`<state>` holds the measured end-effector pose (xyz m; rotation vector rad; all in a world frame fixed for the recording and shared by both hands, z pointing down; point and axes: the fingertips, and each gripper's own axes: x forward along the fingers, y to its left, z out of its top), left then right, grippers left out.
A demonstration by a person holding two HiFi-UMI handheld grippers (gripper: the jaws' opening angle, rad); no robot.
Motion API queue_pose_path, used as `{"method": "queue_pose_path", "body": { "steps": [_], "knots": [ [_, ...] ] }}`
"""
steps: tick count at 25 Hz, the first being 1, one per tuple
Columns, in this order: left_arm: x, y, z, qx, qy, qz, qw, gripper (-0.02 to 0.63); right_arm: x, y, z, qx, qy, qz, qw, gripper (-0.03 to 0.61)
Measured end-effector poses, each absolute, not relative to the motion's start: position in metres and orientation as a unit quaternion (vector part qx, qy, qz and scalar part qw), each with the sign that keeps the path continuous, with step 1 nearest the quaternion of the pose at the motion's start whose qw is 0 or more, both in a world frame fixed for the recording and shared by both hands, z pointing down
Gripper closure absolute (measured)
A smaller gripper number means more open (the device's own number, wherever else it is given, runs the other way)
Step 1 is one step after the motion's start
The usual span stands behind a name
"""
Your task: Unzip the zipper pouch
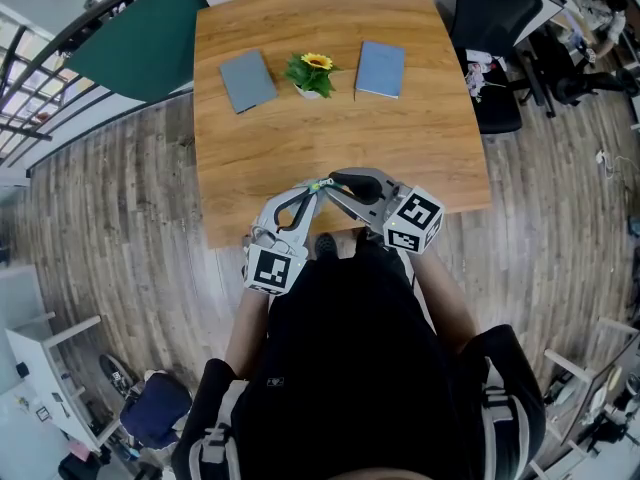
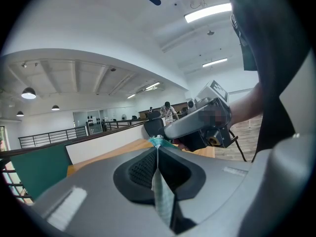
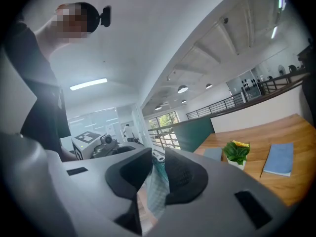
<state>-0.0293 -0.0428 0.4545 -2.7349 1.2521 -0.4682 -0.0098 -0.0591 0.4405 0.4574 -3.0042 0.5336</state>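
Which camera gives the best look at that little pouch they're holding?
The right gripper view: the pouch sits between its jaws, with the fabric and zipper pull visible. The left gripper view shows only a thin edge; the head view shows just a teal speck.

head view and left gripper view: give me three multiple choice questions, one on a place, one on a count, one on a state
1. Where does the potted flower stand?
A) between the two books
B) on a chair
C) on the floor

2. How many books lie on the table?
A) one
B) two
C) four

3. How do the left gripper's jaws stand?
A) wide apart, empty
B) closed on the teal pouch
C) closed on a book

Answers:
1 A, a book lies on each side of the flower.
2 B, one grey-blue and one blue.
3 B, the pads pinch the thin fabric in the left gripper view.
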Motion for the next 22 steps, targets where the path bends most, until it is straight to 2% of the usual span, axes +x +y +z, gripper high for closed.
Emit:
{"method": "queue_pose_path", "body": {
  "steps": [9, 14, 22],
  "knots": [
    [-0.03, -0.042, 0.46, -0.889, 0.42, -0.172, 0.059, 0.601, 0.0, -0.061, 0.454, 0.158, -0.954, 0.25, 0.039, 0.5],
    [-0.032, -0.041, 0.464, -0.886, 0.425, -0.174, 0.056, 0.601, 0.001, -0.058, 0.46, 0.139, -0.933, 0.33, 0.012, 0.497],
    [-0.023, -0.037, 0.468, -0.891, 0.408, -0.188, 0.071, 0.601, 0.003, -0.062, 0.46, 0.129, -0.914, 0.384, -0.016, 0.477]
  ]
}}
